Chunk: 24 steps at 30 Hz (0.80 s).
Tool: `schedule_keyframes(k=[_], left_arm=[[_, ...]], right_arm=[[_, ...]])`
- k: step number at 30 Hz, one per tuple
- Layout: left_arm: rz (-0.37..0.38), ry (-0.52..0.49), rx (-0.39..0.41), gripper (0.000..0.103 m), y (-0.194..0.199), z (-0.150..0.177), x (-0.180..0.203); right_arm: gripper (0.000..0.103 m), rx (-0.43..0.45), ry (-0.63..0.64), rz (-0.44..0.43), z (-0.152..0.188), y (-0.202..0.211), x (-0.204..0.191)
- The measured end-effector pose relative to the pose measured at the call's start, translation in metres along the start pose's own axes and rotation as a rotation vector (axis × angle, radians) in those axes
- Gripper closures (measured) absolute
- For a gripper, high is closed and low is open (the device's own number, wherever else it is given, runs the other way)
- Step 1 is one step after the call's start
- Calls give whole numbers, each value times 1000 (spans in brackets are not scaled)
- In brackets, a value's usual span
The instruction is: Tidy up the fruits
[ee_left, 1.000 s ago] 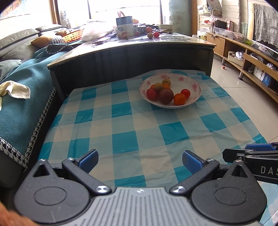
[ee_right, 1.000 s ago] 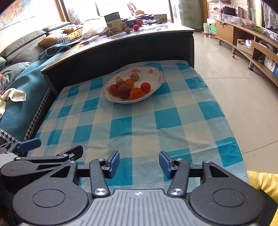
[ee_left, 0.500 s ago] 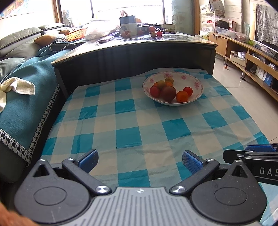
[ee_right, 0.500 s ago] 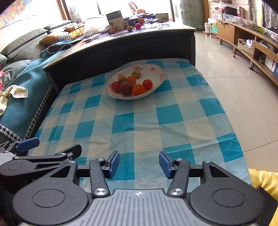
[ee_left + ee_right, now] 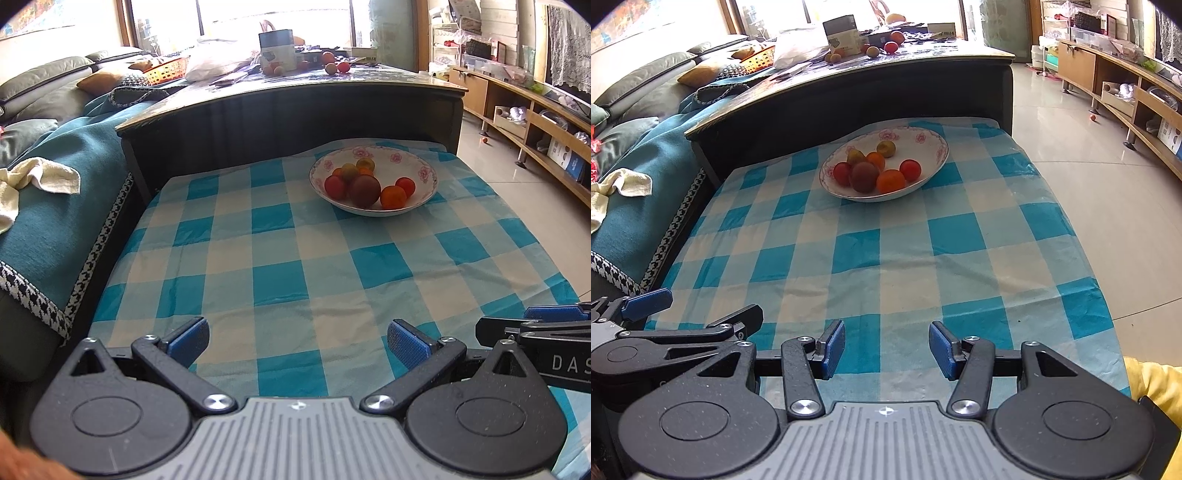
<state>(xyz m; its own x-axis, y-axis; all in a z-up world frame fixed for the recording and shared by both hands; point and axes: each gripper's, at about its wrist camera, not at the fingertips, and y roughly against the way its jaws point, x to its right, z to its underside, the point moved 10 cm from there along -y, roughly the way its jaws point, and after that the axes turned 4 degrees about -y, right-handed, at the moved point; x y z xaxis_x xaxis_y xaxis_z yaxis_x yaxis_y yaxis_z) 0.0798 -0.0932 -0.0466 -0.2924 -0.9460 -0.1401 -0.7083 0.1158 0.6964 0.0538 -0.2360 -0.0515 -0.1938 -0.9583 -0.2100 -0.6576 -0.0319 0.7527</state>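
Left claw: fingers wide apart, nothing gripped, low over near edge of checked cloth. Right claw: fingers apart, nothing gripped, just beside left claw. Bowl at far end of cloth on desk; fruits inside, well apart from both claws.

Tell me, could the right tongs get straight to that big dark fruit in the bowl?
Probably yes. The right tongs are open and empty, only bare checked cloth lies before the bowl, and the dark fruit sits near its front rim.
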Motion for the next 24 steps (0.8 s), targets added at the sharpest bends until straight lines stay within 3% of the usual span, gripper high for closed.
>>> schedule_keyframes(k=[24], left_arm=[[-16, -16, -6, 0, -2, 6, 0]], right_arm=[[56, -19, 15, 3, 7, -5, 1]])
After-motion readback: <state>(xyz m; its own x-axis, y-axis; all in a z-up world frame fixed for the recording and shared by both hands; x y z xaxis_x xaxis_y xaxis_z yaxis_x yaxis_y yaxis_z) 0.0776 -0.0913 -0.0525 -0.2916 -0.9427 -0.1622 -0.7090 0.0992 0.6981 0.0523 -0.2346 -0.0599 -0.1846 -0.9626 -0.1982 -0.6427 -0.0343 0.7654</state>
